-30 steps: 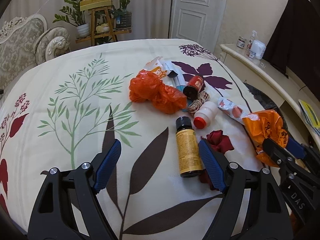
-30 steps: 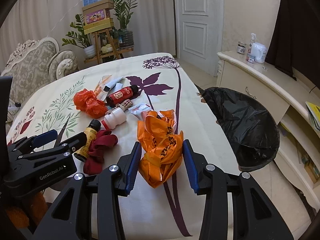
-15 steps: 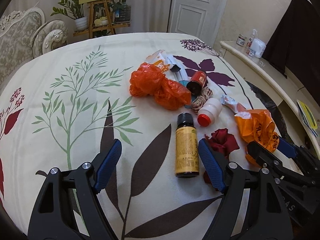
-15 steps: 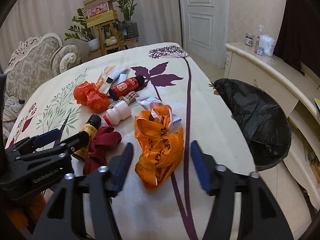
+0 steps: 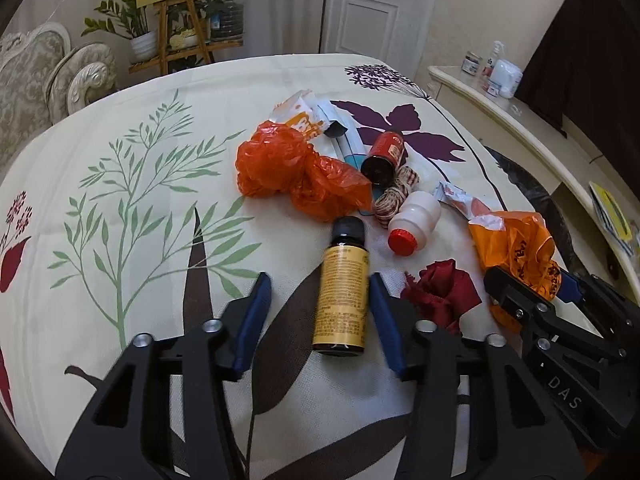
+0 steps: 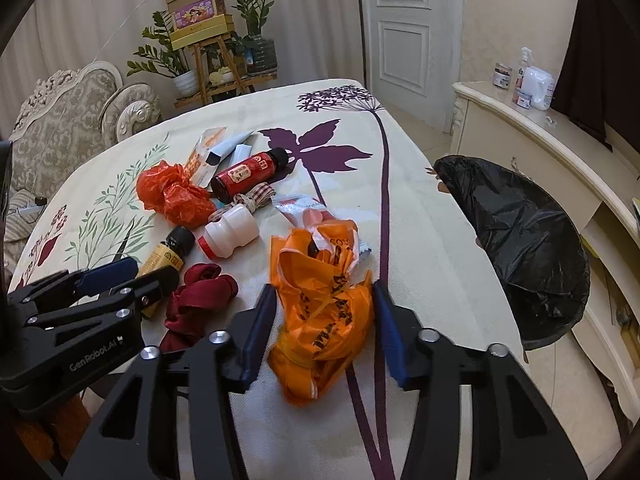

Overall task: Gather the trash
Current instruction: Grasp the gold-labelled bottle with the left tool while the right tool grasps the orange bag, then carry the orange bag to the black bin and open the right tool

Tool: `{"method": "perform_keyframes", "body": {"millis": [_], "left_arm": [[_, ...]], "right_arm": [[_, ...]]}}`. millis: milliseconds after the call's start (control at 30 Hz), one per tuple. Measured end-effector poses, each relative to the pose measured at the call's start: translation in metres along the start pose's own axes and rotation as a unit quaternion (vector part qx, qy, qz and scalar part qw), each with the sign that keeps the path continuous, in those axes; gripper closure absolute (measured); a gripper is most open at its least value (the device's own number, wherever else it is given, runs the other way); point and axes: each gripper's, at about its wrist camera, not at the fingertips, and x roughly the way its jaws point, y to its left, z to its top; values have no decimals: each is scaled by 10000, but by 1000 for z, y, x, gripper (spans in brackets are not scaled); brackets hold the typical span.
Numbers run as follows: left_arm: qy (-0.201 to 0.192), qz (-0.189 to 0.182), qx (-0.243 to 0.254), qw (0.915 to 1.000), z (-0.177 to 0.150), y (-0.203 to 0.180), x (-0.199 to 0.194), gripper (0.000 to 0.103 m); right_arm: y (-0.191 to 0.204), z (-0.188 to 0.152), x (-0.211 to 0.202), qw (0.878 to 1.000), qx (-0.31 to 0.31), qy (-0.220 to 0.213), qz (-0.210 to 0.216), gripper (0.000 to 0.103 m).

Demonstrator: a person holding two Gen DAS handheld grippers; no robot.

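Both fisheyes sit just behind their own fingers, pitched steeply down at the floral tablecloth point(image 5: 120, 128), close in. Left wrist view looks from the table's left side, right wrist view from the right near the black bin bag point(image 6: 528, 240). Shared: the trash pile, white door point(image 6: 404, 24), plant stand point(image 5: 180, 28); each shows the other gripper at its edge

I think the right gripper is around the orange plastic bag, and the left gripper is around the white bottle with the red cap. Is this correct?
Only the second part is wrong. The left wrist view shows the left gripper around the yellow-labelled bottle with the black cap; the white bottle lies apart, further back. The right gripper is indeed around the orange plastic bag.
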Motion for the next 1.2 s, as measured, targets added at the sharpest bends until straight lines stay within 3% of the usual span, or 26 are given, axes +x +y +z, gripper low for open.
{"method": "perform_keyframes", "body": {"millis": [100, 167, 400, 600, 833, 1200], "left_arm": [[-25, 6, 20, 10000, -1, 1, 0, 76], [-25, -12, 14, 10000, -1, 2, -1, 80], [-67, -107, -81, 9999, -9, 9, -11, 80], [-434, -216, 14, 9988, -4, -4, -38, 80], [-613, -580, 362, 9958, 16, -52, -41, 80], [-491, -846, 857, 9915, 55, -147, 6, 80]], "right_arm": [[2, 0, -2, 10000, -13, -26, 23, 59], [3, 0, -4, 10000, -20, -69, 24, 59], [2, 0, -17, 9998, -8, -197, -25, 60], [-17, 5, -31, 9988, 159, -384, -255, 60], [-68, 17, -39, 9941, 493, -589, -772, 60], [-145, 33, -20, 9861, 852, -625, -1283, 60]]}}
